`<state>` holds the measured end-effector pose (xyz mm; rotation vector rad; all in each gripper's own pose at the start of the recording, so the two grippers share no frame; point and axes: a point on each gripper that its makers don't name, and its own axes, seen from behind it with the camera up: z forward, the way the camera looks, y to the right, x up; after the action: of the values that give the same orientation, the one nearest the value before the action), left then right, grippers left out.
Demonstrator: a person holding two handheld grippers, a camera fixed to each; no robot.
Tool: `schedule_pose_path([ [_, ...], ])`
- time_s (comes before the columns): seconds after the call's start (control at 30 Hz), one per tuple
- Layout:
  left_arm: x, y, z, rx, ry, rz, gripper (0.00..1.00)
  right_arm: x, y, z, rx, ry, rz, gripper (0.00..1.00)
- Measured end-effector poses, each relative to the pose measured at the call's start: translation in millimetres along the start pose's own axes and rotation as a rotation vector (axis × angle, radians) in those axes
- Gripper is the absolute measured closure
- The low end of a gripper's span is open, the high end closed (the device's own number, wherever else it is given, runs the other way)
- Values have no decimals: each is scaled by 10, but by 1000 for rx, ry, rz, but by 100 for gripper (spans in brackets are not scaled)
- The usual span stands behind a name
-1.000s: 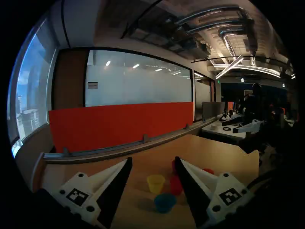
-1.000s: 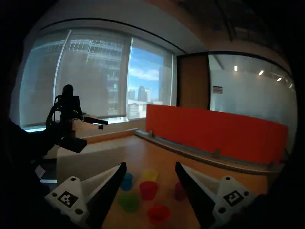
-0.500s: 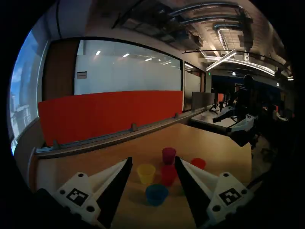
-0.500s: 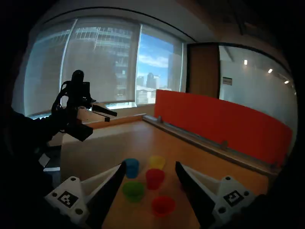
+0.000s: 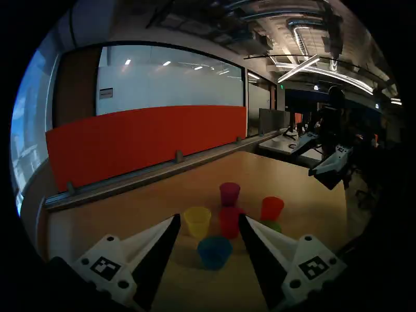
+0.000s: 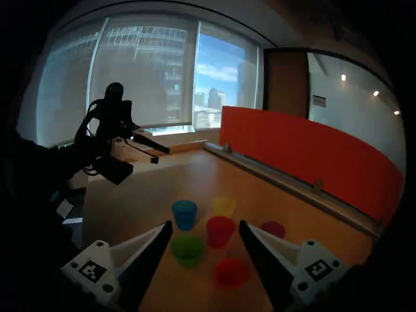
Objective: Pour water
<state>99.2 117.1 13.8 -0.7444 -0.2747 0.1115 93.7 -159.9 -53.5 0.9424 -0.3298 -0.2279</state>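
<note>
Green cup point(image 5: 271, 225) mostly hidden behind left gripper point(image 5: 208, 216).

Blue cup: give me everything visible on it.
The blue cup is small, tapered, plastic-looking, upright with its mouth open, on the wooden table. Its contents cannot be told. In the left gripper view it is the nearest cup, just before the yellow cup and red cup, apart from both. In the right gripper view the green cup stands near it. Only the table touches it.

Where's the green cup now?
Right gripper view: green cup stands low centre-left, nearer the camera than the blue cup, left of the red cup.
</note>
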Motion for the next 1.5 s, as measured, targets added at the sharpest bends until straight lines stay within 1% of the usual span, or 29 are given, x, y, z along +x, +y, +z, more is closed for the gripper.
schedule_pose_path([
  [0.2,-206,-8,108,-8,-40,7,18,-210,-18,110,9,-46,-9,1],
  [0.4,-401,-6,180,-12,-70,15,18,-387,-42,230,12,-78,-21,1],
  [0.7,-692,81,261,-32,-109,18,18,-623,-70,357,11,-117,-33,1],
  [0.8,-789,128,279,-43,-124,18,18,-694,-88,390,12,-129,-44,1],
  [1.0,-945,172,309,-44,-149,31,18,-821,-128,456,14,-146,-64,0],
  [1.27,-1164,184,339,-42,-192,51,18,-935,-168,544,28,-160,-52,1],
  [1.5,-1309,168,384,-40,-226,62,18,-990,-209,629,42,-167,-50,1],
])
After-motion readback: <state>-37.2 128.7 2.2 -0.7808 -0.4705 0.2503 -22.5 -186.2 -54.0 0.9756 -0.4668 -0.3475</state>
